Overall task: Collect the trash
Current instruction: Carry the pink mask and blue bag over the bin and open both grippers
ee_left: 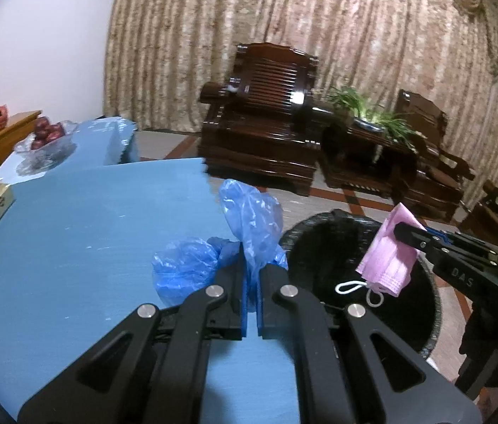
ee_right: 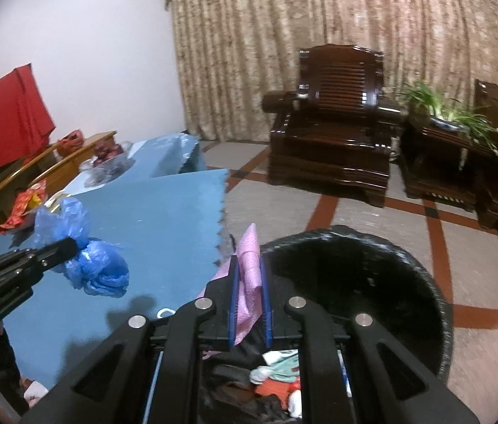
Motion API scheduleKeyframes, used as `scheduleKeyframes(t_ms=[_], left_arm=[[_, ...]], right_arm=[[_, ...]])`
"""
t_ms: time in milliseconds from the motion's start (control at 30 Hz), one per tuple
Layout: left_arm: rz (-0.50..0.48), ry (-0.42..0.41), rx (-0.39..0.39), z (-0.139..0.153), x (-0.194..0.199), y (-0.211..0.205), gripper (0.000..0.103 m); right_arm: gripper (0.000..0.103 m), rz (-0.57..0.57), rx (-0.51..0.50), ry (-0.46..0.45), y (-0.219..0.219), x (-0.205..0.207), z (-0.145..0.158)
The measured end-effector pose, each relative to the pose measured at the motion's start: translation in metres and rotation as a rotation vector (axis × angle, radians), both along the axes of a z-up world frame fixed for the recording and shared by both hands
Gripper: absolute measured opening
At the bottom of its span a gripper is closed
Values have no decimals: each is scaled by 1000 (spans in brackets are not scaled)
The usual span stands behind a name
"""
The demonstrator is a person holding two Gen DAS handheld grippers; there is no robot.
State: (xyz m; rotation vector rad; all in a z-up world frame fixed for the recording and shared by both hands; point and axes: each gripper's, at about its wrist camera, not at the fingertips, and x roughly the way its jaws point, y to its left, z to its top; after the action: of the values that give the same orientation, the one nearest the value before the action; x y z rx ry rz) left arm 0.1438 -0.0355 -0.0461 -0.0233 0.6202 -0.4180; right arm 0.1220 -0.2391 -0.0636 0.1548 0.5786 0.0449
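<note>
Here, left wrist view: the left tongs (ee_left: 251, 265) are clamped on a blue bag (ee_left: 249, 226), held above the blue worktop (ee_left: 72, 229) near its edge. Beside it, the right tongs (ee_left: 402, 233) pinch a pink mask (ee_left: 390, 258) over the black bin (ee_left: 319, 247).

Right wrist view: the right tongs (ee_right: 249, 282) grip the mask (ee_right: 250, 282) at the rim of the bin (ee_right: 355, 272), which holds trash (ee_right: 280, 381). The left tongs (ee_right: 70, 247) hold the bag (ee_right: 97, 265) over the worktop (ee_right: 164, 229).
</note>
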Motion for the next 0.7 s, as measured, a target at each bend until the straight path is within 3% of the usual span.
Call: scheduleKeyframes(t_ms=[433, 700], left_arm=[[-206, -19, -1, -10, 1, -97, 3], [-274, -7, 7, -28, 17, -137, 2]], right_arm=[[11, -139, 4, -1, -60, -20, -7], [11, -208, -16, 25, -89, -18, -22]])
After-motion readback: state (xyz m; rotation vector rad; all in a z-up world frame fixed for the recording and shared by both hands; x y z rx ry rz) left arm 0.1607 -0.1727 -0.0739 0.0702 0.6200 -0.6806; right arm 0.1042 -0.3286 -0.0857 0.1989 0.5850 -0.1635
